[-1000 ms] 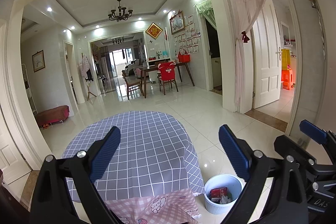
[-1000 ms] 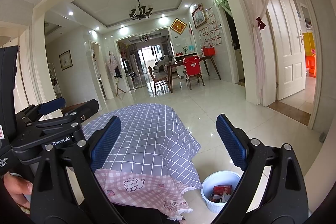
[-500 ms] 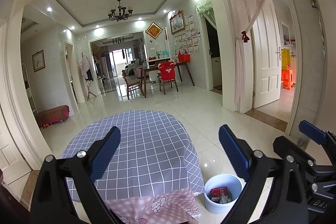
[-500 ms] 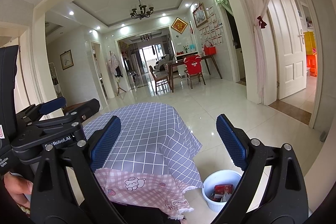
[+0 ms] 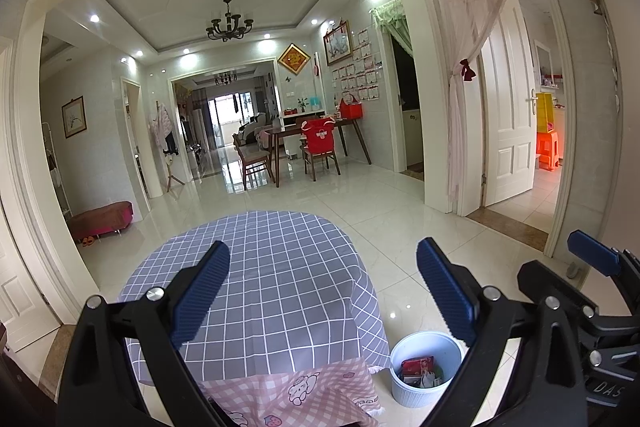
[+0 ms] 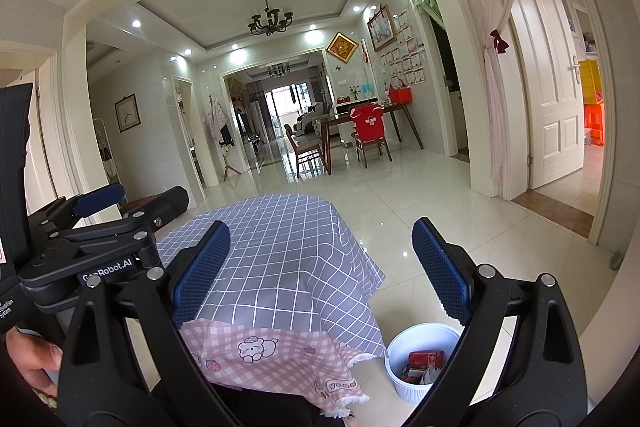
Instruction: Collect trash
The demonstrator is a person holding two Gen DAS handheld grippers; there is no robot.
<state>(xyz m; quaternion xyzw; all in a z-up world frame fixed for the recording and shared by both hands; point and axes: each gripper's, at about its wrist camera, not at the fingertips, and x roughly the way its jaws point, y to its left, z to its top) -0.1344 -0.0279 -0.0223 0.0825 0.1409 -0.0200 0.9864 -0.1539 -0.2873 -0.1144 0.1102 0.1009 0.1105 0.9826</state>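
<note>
A white trash bin [image 5: 424, 367] stands on the floor right of the table, with a red wrapper [image 5: 417, 365] and other scraps inside; it also shows in the right wrist view [image 6: 416, 359]. My left gripper [image 5: 322, 291] is open and empty, held above the table [image 5: 280, 291]. My right gripper [image 6: 320, 267] is open and empty, beside the left one. The left gripper shows at the left of the right wrist view [image 6: 100, 223]. No loose trash shows on the tabletop.
The round table wears a grey checked cloth [image 6: 280, 251] over a pink cartoon cloth [image 6: 272, 351]. Glossy tile floor [image 5: 400, 227] lies around it. A doorway with a white door [image 5: 508, 115] is at right. A dining table and chairs [image 5: 312, 143] stand far back.
</note>
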